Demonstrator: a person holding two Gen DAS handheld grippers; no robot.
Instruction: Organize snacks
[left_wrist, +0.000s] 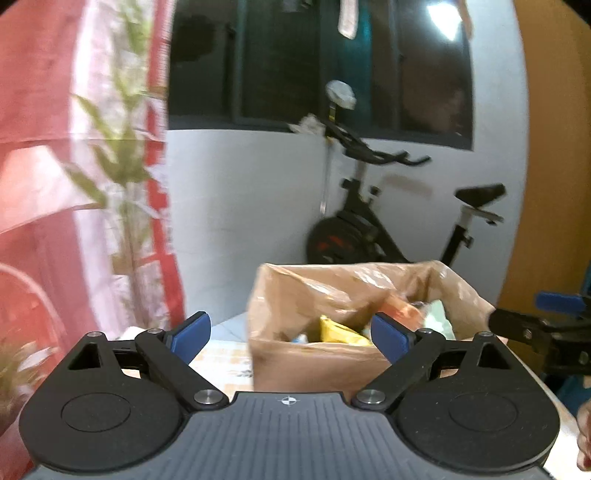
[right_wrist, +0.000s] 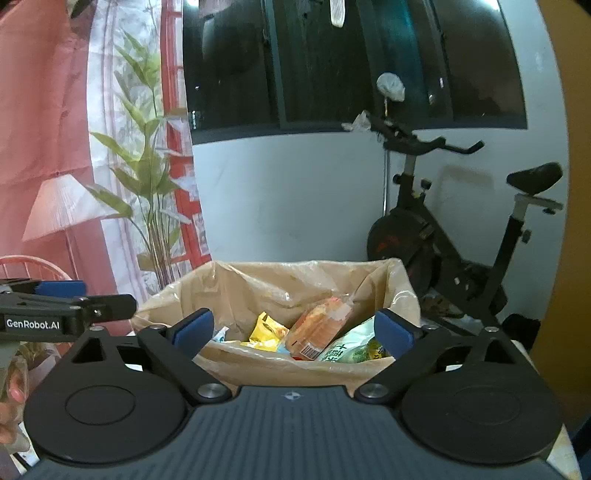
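White wall and a dark window back this corner, where a patterned tabletop (left_wrist: 221, 365) carries a cardboard box (right_wrist: 295, 373) lined with a thin plastic bag (right_wrist: 258, 280). Inside the box lie the snacks: an orange packet (right_wrist: 317, 328) leaning across the middle, a yellow packet (right_wrist: 266, 328) just to its left, and a green-and-white packet (right_wrist: 351, 347) just to its right, all touching one another.

Directly ahead of the right gripper (right_wrist: 294, 330) sits the box, its near wall just beyond the blue fingertips (right_wrist: 194, 328). That gripper's jaws are spread wide, with nothing between the pads.

From the left gripper (left_wrist: 291, 334) the box stands ahead and slightly right, the yellow packet showing between its spread jaws but well beyond them; its pads grip nothing either. Each gripper shows at the edge of the other's view, side by side and apart.

Farther out, past the box to the right, stands a black exercise bike (right_wrist: 461, 229) against the wall. To the left rise a leafy plant (right_wrist: 147, 177) and red curtains (right_wrist: 44, 110).
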